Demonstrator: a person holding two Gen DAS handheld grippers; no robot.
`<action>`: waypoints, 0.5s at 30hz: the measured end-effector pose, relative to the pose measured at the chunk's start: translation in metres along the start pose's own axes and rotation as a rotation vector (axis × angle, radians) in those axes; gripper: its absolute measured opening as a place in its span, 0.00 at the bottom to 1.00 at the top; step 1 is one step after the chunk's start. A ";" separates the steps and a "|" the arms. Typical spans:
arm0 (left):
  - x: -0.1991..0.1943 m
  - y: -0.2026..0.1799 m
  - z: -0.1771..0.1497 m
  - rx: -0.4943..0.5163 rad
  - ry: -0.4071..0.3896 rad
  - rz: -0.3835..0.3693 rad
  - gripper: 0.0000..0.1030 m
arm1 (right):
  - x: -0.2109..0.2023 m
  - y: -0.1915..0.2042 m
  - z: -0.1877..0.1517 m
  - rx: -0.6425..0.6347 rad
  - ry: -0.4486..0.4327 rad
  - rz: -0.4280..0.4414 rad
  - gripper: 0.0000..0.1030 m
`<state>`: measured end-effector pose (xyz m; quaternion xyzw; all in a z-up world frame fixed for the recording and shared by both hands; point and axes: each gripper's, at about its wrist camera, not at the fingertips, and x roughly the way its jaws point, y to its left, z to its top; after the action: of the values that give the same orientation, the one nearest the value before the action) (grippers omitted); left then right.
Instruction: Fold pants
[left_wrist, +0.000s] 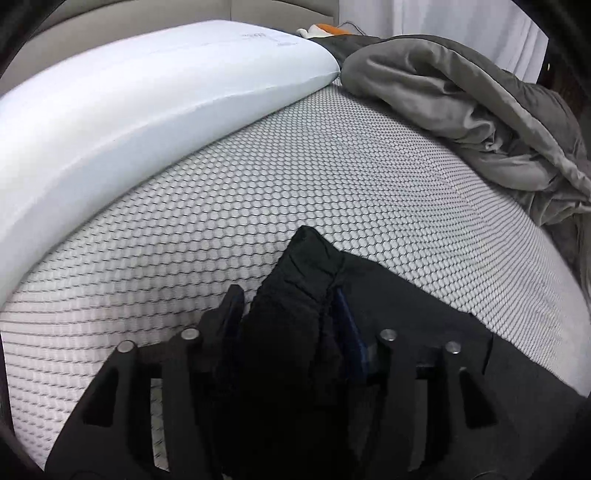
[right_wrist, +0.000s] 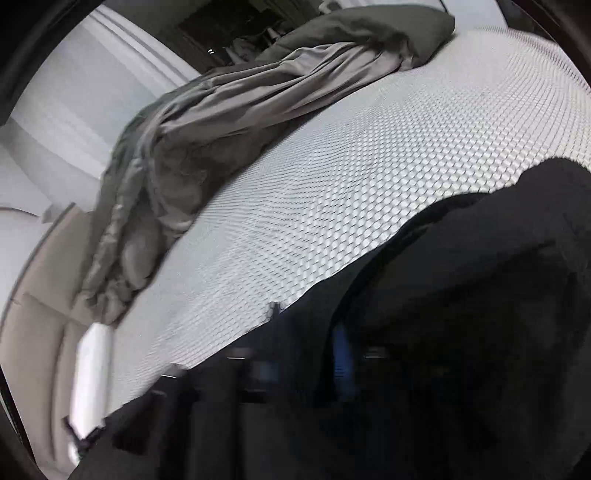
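Observation:
The black pants (left_wrist: 295, 280) lie on a grey honeycomb-patterned mattress (left_wrist: 332, 177). My left gripper (left_wrist: 288, 314) is shut on a bunched fold of the pants, which stands up between its two fingers. In the right wrist view the picture is blurred by motion. The pants (right_wrist: 461, 295) fill the lower right there. My right gripper (right_wrist: 306, 354) is shut on the dark cloth, with a blue pad (right_wrist: 343, 358) showing at one finger.
A white pillow (left_wrist: 129, 103) lies along the left of the mattress. A rumpled grey blanket (left_wrist: 480, 103) is piled at the far side; it also shows in the right wrist view (right_wrist: 221, 122). White curtains (left_wrist: 443, 18) hang behind.

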<state>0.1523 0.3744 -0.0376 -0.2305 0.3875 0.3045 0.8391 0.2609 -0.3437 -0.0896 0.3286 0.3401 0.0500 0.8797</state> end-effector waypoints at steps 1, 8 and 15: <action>-0.008 -0.001 -0.002 0.007 -0.007 0.012 0.52 | -0.006 0.001 -0.003 -0.010 0.000 0.007 0.56; -0.093 -0.039 -0.049 0.165 -0.164 -0.096 0.97 | -0.050 0.036 -0.062 -0.305 0.055 -0.041 0.85; -0.130 -0.137 -0.129 0.383 -0.095 -0.344 0.99 | -0.052 0.104 -0.161 -0.720 0.175 0.017 0.97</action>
<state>0.1141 0.1537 0.0093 -0.1153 0.3533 0.0889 0.9241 0.1336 -0.1913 -0.0862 -0.0047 0.3717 0.2019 0.9061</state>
